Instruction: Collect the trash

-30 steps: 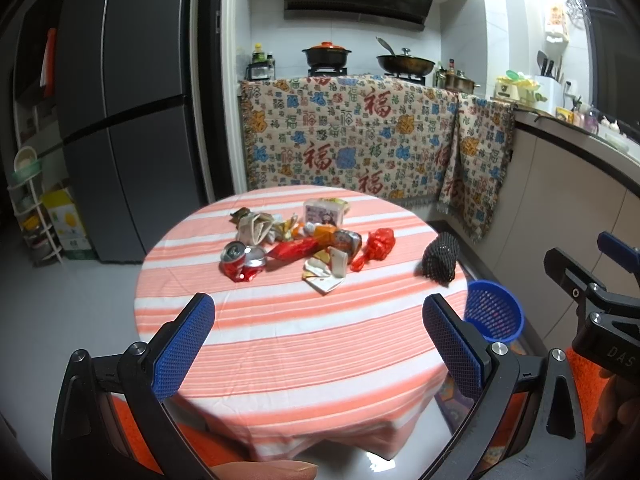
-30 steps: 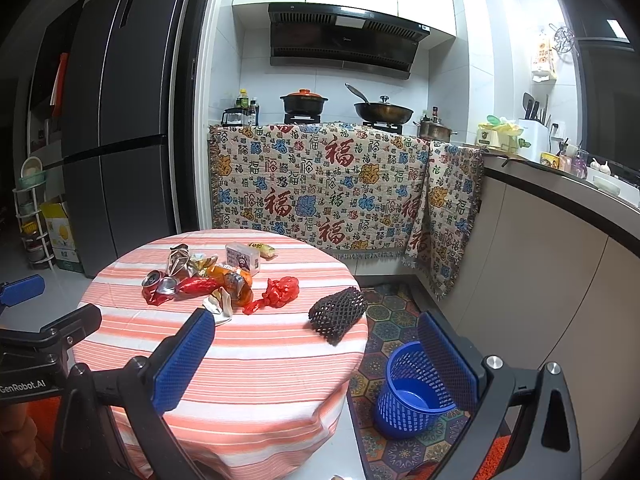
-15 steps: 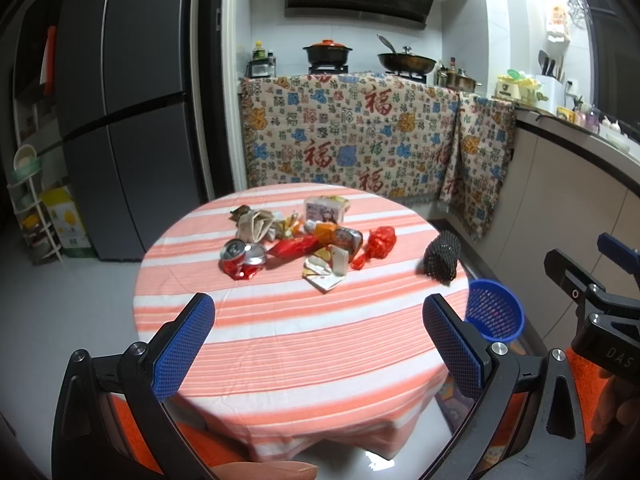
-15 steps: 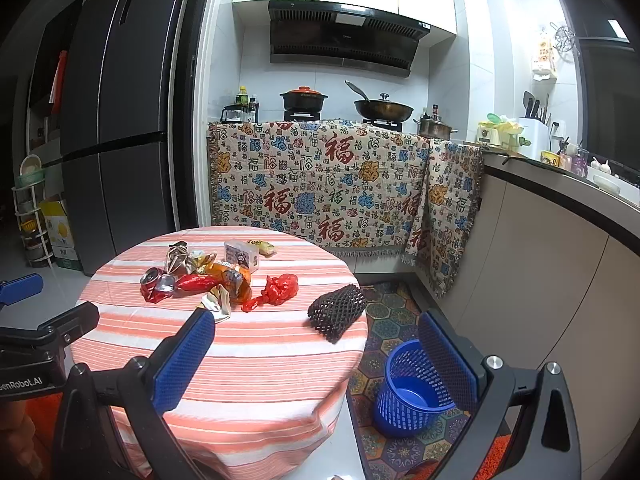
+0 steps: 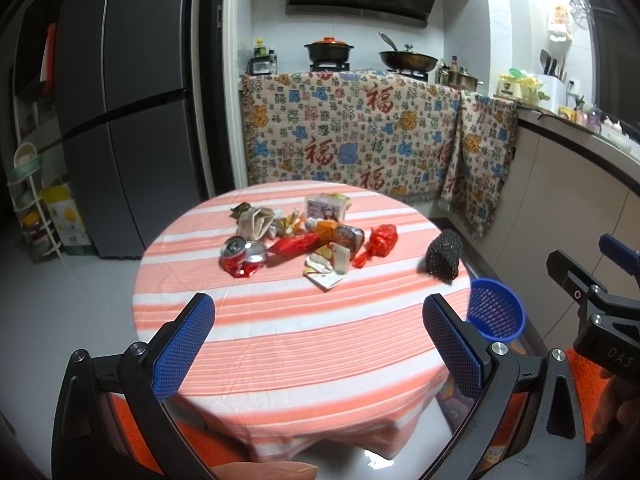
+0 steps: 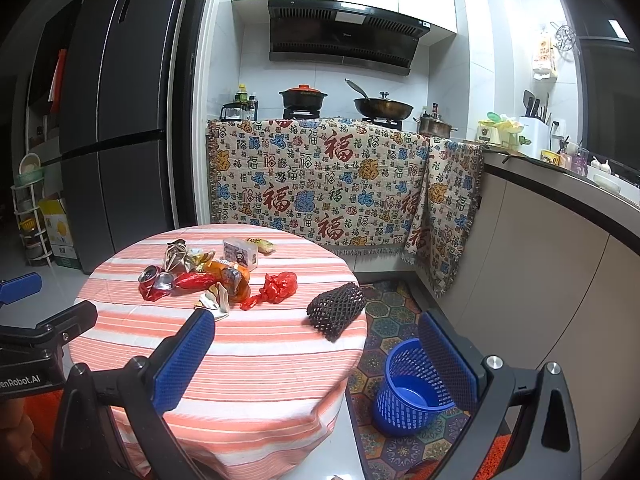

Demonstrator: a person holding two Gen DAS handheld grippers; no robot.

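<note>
Left wrist view: the left gripper (image 5: 318, 344) is held level over the near edge of the round table (image 5: 280, 344), its fingers spread wide and holding nothing. The trash pile (image 5: 296, 240) lies straight ahead, past the table's centre toward the far edge, well apart from the fingertips. The pile's long axis runs left to right, from the crushed red cans (image 5: 242, 258) at its left end to the red plastic bag (image 5: 380, 242) at its right. A black foam net (image 5: 442, 256) sits alone at the table's right edge. The blue basket (image 5: 496, 314) stands on the floor just beyond that edge.

Right wrist view: the right gripper (image 6: 316, 354) is also level, spread wide and empty. It is offset toward the table's right edge, with the blue basket (image 6: 416, 388) low between its fingers. The black foam net (image 6: 336, 310) lies just ahead and slightly left, so the right gripper appears the nearer one to it and to the basket. The trash pile (image 6: 216, 274) lies farther forward and left.
</note>
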